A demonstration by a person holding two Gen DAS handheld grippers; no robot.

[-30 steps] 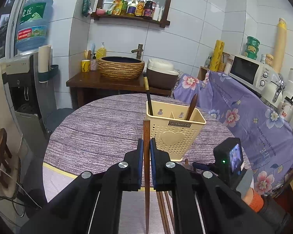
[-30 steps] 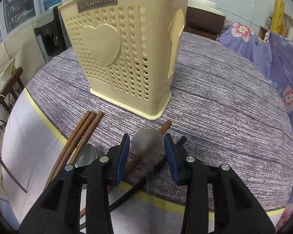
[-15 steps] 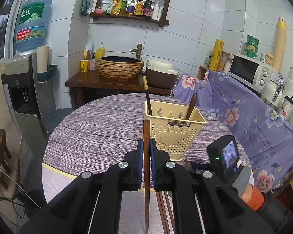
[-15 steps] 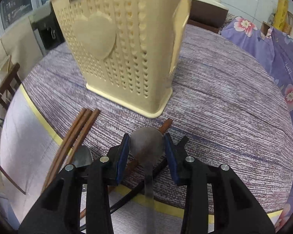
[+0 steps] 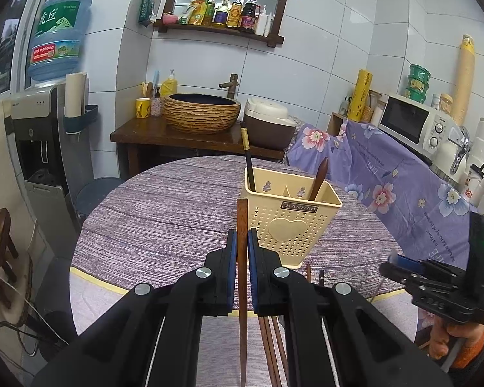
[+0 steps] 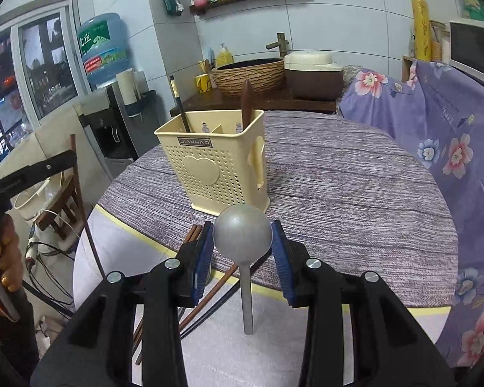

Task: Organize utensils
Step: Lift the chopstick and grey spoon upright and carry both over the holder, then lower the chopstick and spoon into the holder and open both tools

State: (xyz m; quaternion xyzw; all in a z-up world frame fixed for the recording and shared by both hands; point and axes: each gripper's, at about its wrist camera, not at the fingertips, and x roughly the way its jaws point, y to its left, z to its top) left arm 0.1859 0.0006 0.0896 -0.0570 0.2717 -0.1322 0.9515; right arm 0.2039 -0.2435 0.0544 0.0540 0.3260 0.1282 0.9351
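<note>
A cream perforated utensil holder [image 5: 292, 222] [image 6: 214, 164] stands on the round table, with a black chopstick [image 5: 248, 158] and a brown wooden handle [image 5: 318, 174] upright in it. My left gripper [image 5: 241, 246] is shut on a brown wooden chopstick [image 5: 242, 277], held upright before the holder. My right gripper [image 6: 242, 242] is shut on a grey metal spoon [image 6: 242, 237], pads against the bowl's sides, handle hanging down, lifted above the table's near edge. In the left wrist view the right gripper's body [image 5: 442, 277] shows at far right. Several brown chopsticks [image 5: 271, 338] [image 6: 206, 296] lie below.
The table wears a purple striped cloth [image 6: 355, 193] with a yellow rim. A floral purple cover [image 6: 451, 135] drapes the counter on the right. A water dispenser [image 5: 45, 135] and a wooden stool [image 5: 0, 242] stand left. A basin and rice cooker sit behind.
My right gripper has risen and pulled back from the holder with the spoon, which has left the table. The left gripper and its chopstick have stayed put.
</note>
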